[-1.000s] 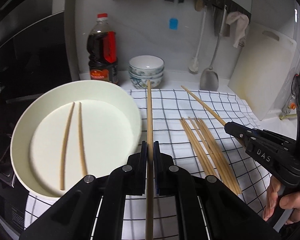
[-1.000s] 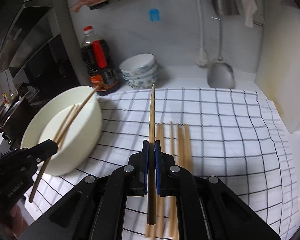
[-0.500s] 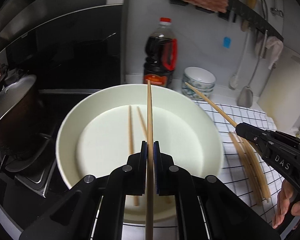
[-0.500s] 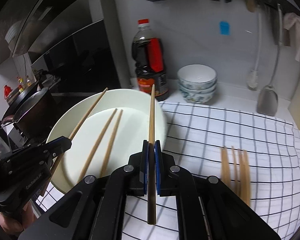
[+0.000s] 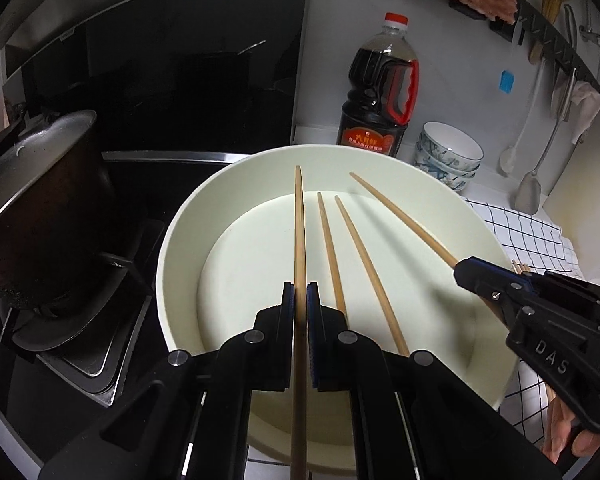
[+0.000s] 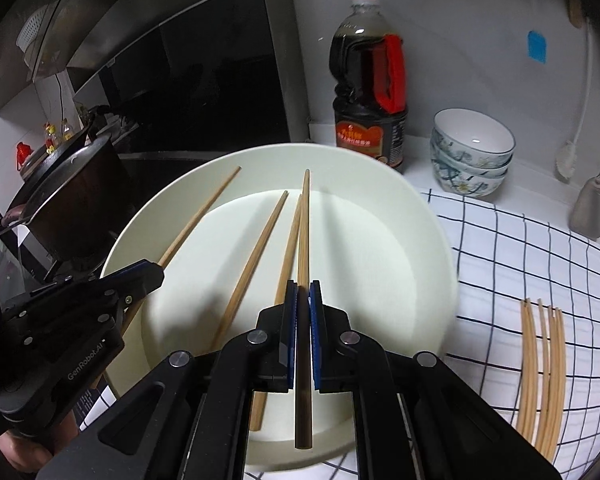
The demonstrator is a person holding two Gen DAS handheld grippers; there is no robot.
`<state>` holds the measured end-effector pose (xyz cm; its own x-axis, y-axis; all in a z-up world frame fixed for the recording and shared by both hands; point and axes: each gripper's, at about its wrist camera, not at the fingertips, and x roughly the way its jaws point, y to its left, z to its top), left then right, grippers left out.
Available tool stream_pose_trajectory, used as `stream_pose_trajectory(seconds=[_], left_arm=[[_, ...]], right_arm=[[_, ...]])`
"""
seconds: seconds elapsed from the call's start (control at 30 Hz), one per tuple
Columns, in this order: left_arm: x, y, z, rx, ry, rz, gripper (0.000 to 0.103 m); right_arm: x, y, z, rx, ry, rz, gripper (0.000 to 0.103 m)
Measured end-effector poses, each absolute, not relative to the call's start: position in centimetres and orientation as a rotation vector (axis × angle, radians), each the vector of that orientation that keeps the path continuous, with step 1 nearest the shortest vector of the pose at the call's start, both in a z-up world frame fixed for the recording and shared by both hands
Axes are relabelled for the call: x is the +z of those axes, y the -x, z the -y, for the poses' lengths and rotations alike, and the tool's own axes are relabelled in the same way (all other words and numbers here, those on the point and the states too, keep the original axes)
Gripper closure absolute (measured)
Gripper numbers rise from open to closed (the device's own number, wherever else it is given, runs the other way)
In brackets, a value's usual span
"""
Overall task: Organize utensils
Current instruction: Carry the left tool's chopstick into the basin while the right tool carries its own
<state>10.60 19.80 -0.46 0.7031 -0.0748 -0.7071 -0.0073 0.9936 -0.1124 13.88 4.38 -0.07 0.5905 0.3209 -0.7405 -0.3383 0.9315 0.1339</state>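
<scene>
Each gripper, left (image 5: 300,308) and right (image 6: 303,308), clamps one chopstick over the bowl (image 5: 188,216) (two apparently lying inside)

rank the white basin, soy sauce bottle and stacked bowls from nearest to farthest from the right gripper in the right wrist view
1. White basin: directly under and ahead of the right gripper.
2. Soy sauce bottle: behind the basin, at the wall, slightly right.
3. Stacked bowls: farther right by the wall, about as far back as the bottle; the order of these two is close.
</scene>
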Motion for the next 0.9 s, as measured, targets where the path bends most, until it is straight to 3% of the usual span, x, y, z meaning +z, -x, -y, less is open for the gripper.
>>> stream_pose_trajectory(seconds=[0.63,0.67,0.7,0.73,0.77,0.8,0.9], left_arm=[[-2.0,-12.1,-20.3,-0.002,0.112,-0.829,0.093],[-1.9,-11.9,-20.3,0.003,0.114,-0.825,0.086],[-1.7,-11.7,-20.4,0.009,0.117,-0.82,0.071],[-1.5,-11.5,-20.6,0.018,0.119,-0.811,0.06],[-1.3,-11.2,-20.7,0.029,0.121,-0.795,0.04],[-1.0,-10.9,-20.9,0.039,0.12,-0.777,0.034],[-0.5,-10.3,-21.3,0.057,0.12,-0.761,0.033]], right_arm=[[-2.0,-15.6,-4.4,0.359,0.009,-0.93,0.094],[-1.9,-15.6,-4.3,0.357,0.009,-0.927,0.09],[-1.8,-15.5,-4.2,0.355,0.01,-0.923,0.082],[-1.7,-15.4,-4.1,0.35,0.012,-0.915,0.078],[-1.5,-15.2,-4.0,0.345,0.016,-0.904,0.077],[-1.3,-15.1,-3.9,0.343,0.018,-0.901,0.077],[-1.1,-15.1,-3.4,0.337,0.011,-0.897,0.072]])
